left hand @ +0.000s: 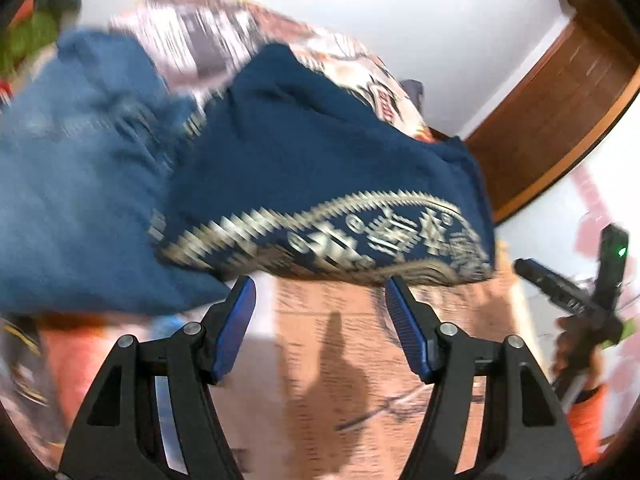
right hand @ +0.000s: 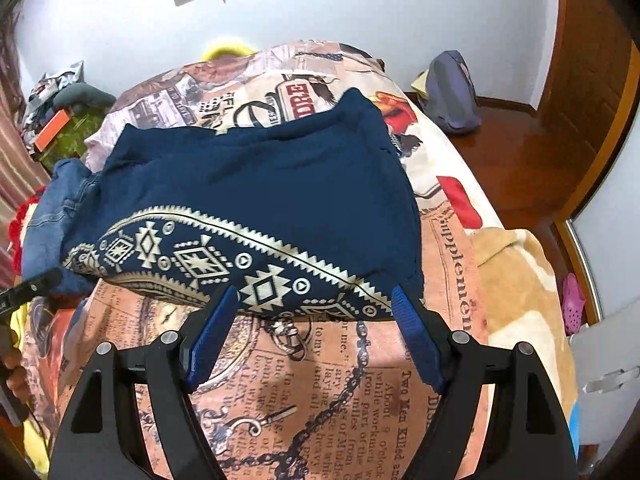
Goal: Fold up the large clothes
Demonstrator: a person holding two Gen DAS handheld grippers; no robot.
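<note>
Under both grippers: bed covered with a newspaper-and-poster print bedspread [right hand: 360, 392], largest thing in view, running ahead and off to both sides. Ahead of the right gripper [right hand: 314, 320], lying on the bedspread: folded navy blue garment with a cream geometric border band [right hand: 260, 184], band edge nearest the fingertips and just beyond them. Right gripper is spread wide, blue pads [right hand: 208, 344] apart, nothing between them; whether the tips touch the cloth I cannot tell.

Left of the navy garment, partly tucked under its left edge: faded blue denim garment [right hand: 44, 224]. Far ahead-right of the right gripper, on the brown wooden floor [right hand: 516, 168]: slumped grey-purple bag [right hand: 450, 92]. Right of the gripper: tan fleece blanket [right hand: 516, 280] on the bed edge.

Left wrist view is motion-blurred. Left gripper [left hand: 320, 300] also spread wide, holding nothing, tips just short of the band edge of the same navy garment [left hand: 320, 152]. Denim [left hand: 72, 184] sits ahead-left of it. Right of the left gripper: the other black handheld unit with a green LED [left hand: 610, 256].
</note>
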